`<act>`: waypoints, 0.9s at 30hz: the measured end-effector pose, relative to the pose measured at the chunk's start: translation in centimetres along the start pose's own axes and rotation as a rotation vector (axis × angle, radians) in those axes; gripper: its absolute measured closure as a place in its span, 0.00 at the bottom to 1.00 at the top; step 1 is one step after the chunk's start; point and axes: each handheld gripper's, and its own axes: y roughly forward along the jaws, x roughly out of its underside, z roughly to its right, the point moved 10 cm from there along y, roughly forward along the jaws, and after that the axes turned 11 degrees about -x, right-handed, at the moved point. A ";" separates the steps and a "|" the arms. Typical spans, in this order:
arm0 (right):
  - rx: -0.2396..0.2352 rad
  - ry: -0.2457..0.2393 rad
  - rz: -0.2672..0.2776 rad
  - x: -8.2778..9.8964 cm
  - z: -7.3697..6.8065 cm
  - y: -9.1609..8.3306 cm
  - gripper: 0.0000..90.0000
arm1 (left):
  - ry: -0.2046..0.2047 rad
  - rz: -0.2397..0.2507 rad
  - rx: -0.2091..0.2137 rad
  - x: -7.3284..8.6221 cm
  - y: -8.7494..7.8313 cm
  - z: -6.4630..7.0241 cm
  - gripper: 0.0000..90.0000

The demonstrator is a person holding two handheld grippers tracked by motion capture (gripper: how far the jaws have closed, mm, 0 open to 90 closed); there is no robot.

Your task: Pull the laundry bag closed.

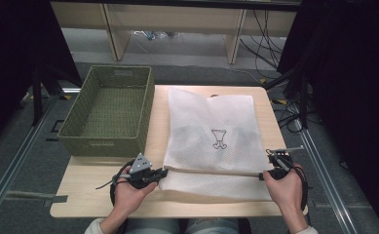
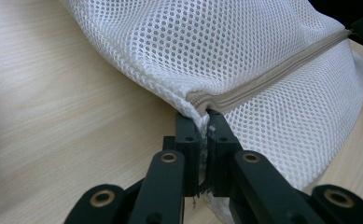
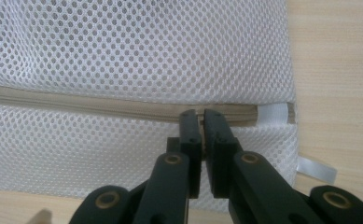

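Note:
A white mesh bag (image 1: 211, 131) with a small black drawing lies flat on the wooden table (image 1: 89, 192). Its beige zipper (image 1: 211, 171) runs taut along the near side, from one gripper to the other. My left gripper (image 1: 165, 171) is shut on the bag's left corner, where the zipper (image 2: 272, 77) ends; the mesh (image 2: 216, 42) is bunched between the jaw tips of the left gripper (image 2: 203, 114). At the right end, my right gripper (image 1: 262, 175) is shut, and the tips of the right gripper (image 3: 200, 113) sit on the zipper tape (image 3: 76, 102). Whether a pull tab lies between them is hidden.
A green woven basket (image 1: 102, 145), with nothing inside, stands at the table's back left beside the bag. A white fabric tab (image 3: 272, 113) and a loose ribbon loop (image 3: 317, 169) hang at the bag's right edge. Cables lie on the floor beyond the table.

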 end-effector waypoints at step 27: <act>0.008 -0.022 -0.001 0.0 1.7 0.0 0.97 | -0.002 -0.011 0.004 0.3 0.0 -0.2 0.94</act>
